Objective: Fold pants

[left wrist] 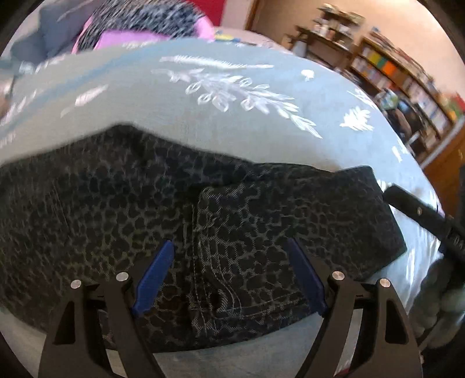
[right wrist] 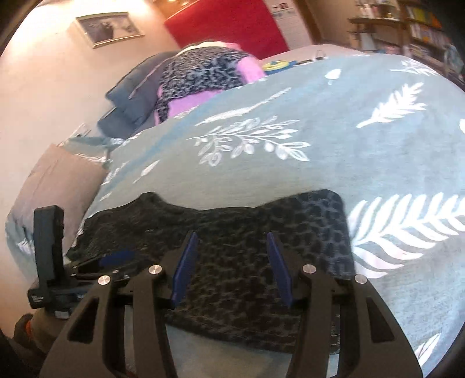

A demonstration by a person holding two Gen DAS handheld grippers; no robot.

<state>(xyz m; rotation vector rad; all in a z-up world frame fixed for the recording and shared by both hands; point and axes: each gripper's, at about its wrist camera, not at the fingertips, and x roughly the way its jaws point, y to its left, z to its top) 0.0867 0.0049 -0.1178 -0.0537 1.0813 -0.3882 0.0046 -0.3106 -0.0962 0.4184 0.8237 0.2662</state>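
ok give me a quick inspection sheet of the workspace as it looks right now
Surface: bed with grey-blue leaf-print bedspread.
Job's things: dark leopard-print pants lying folded flat near the front edge, stitched pocket facing up.
Clutter: pink and leopard-print bundle and dark pillow at the far end.
Grippers: left gripper and right gripper both open above the pants, holding nothing.
Cables: nothing seen.
Surroundings: bookshelves, red panel, framed picture.

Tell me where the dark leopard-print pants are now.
The dark leopard-print pants lie on the grey leaf-patterned bedspread near its front edge, directly ahead of both open grippers in both wrist views.
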